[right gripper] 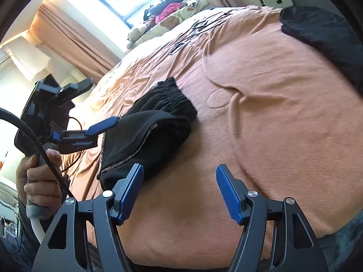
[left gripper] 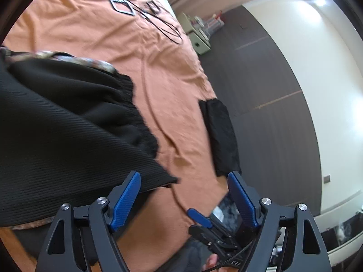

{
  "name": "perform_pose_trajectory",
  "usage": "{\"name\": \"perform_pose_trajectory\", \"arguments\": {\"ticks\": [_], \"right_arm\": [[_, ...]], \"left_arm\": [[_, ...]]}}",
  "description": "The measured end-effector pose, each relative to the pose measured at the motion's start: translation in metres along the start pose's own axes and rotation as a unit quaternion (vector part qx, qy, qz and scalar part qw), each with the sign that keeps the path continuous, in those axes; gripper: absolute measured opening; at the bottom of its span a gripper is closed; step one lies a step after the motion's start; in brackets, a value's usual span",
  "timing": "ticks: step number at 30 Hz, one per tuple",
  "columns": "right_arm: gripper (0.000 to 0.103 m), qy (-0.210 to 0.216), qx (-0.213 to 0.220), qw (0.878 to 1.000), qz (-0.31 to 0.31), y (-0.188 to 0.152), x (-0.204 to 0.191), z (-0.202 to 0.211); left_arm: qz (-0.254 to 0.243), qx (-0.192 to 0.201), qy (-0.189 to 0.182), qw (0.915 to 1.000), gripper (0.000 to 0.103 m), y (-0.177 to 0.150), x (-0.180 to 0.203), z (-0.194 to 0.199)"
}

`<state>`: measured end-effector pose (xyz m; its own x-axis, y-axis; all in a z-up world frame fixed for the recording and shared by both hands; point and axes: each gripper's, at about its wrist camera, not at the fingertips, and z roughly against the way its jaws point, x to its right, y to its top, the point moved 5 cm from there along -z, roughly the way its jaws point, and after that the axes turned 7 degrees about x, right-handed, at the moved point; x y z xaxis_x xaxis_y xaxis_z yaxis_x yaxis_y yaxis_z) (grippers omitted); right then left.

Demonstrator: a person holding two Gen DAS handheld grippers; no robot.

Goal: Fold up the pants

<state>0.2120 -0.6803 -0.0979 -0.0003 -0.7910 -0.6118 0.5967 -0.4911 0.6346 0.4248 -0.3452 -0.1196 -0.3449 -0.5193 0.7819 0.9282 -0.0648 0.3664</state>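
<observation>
The black pants [left gripper: 68,122] lie folded into a thick bundle on the orange bed sheet [left gripper: 158,72], with the elastic waistband [right gripper: 174,95] on the far side. My left gripper [left gripper: 183,181] stands open just off the bundle's near corner, and nothing is between its pads. In the right wrist view the pants [right gripper: 147,136] are left of centre, and one blue finger [right gripper: 103,124] of the left gripper sits at their left edge, held by a hand [right gripper: 38,176]. My right gripper [right gripper: 179,172] hovers open over bare sheet [right gripper: 272,113], its left fingertip close to the bundle's near edge.
A second folded black garment [left gripper: 220,136] lies at the bed's edge, also seen as the dark cloth [right gripper: 324,36] at the upper right. Thin black cables and small frames [left gripper: 145,9] lie further up the bed. Beyond the bed are dark floor [left gripper: 261,86], a cabinet [left gripper: 199,40] and curtains [right gripper: 68,36].
</observation>
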Motion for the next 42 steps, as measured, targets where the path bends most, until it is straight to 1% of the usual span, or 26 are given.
{"name": "perform_pose_trajectory", "arguments": {"ticks": [2, 4, 11, 14, 19, 24, 28, 32, 38, 42], "right_arm": [[0.065, 0.001, -0.006, 1.000, 0.002, -0.001, -0.004, -0.006], [0.065, 0.002, -0.011, 1.000, 0.003, -0.002, -0.008, -0.013], [0.065, -0.008, -0.020, 1.000, 0.001, -0.003, -0.015, -0.033], [0.065, -0.014, -0.020, 1.000, 0.000, -0.002, -0.017, -0.040], [0.065, -0.024, -0.022, 0.999, 0.003, -0.001, -0.025, -0.049], [0.065, -0.034, -0.026, 0.999, 0.008, -0.001, -0.033, -0.056], [0.065, -0.039, -0.030, 0.999, 0.013, -0.003, -0.038, -0.060], [0.065, -0.046, -0.034, 0.998, 0.012, -0.004, -0.039, -0.064], [0.065, -0.057, -0.035, 0.998, 0.011, -0.002, -0.040, -0.066], [0.065, -0.065, -0.032, 0.997, 0.009, 0.000, -0.036, -0.068]], "left_arm": [[0.012, 0.011, 0.009, 0.9998, 0.081, 0.003, -0.013, 0.016], [0.020, 0.024, 0.026, 0.9992, 0.081, 0.005, -0.029, 0.034], [0.051, 0.063, 0.073, 0.9941, 0.081, 0.009, -0.085, 0.090], [0.062, 0.072, 0.084, 0.9919, 0.081, 0.007, -0.105, 0.109], [0.077, 0.079, 0.098, 0.9890, 0.081, 0.004, -0.130, 0.129], [0.084, 0.083, 0.114, 0.9865, 0.081, 0.001, -0.156, 0.141], [0.099, 0.079, 0.115, 0.9853, 0.081, -0.003, -0.178, 0.144], [0.110, 0.069, 0.109, 0.9855, 0.081, -0.005, -0.193, 0.137], [0.121, 0.056, 0.099, 0.9860, 0.081, -0.008, -0.208, 0.123], [0.117, 0.055, 0.093, 0.9873, 0.080, -0.007, -0.206, 0.118]]}}
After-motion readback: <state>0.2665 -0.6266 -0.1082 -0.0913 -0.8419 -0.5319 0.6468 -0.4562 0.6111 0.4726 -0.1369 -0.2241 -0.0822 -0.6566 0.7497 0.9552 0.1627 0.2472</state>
